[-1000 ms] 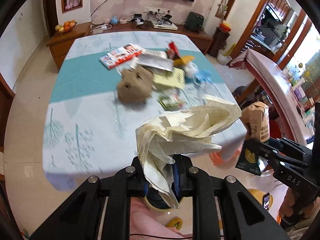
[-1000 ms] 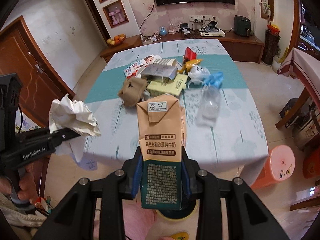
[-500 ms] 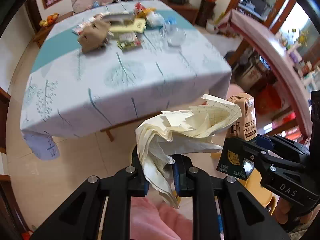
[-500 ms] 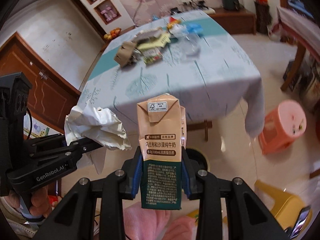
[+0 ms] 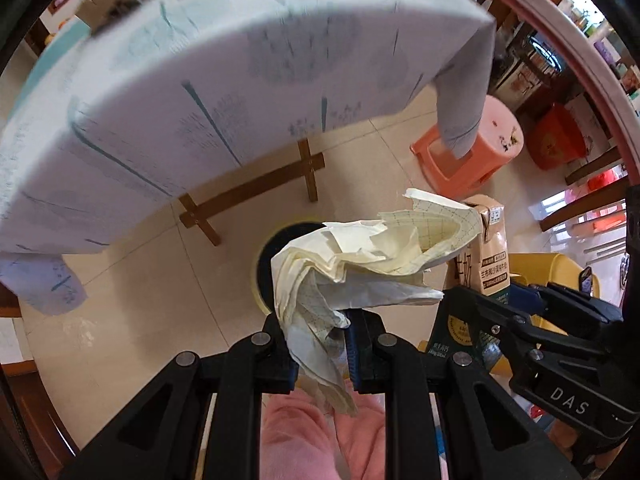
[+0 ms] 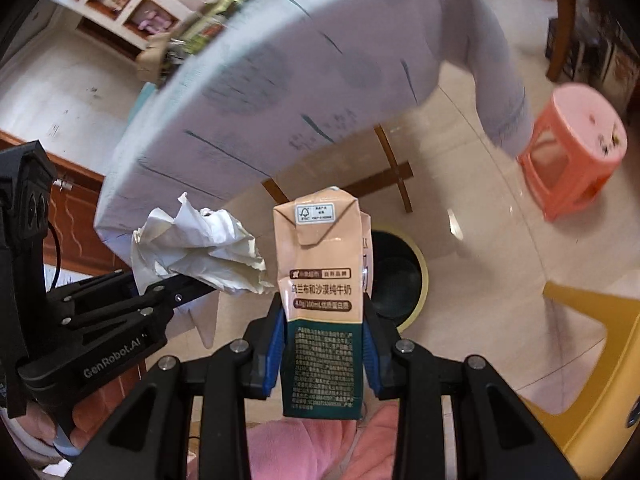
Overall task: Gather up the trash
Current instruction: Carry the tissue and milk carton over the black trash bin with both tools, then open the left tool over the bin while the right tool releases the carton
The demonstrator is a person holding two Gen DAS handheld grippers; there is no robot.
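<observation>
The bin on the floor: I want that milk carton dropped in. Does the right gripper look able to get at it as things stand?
Probably yes. The bin sits open just behind the milk carton held by the right gripper, with nothing between; the crumpled paper is off to one side.

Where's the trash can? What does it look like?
Look under the near edge of the big table with the pale tablecloth. On the tiled floor there sits the bin: round, black inside with a yellow rim, unlike the pink stool.
</observation>
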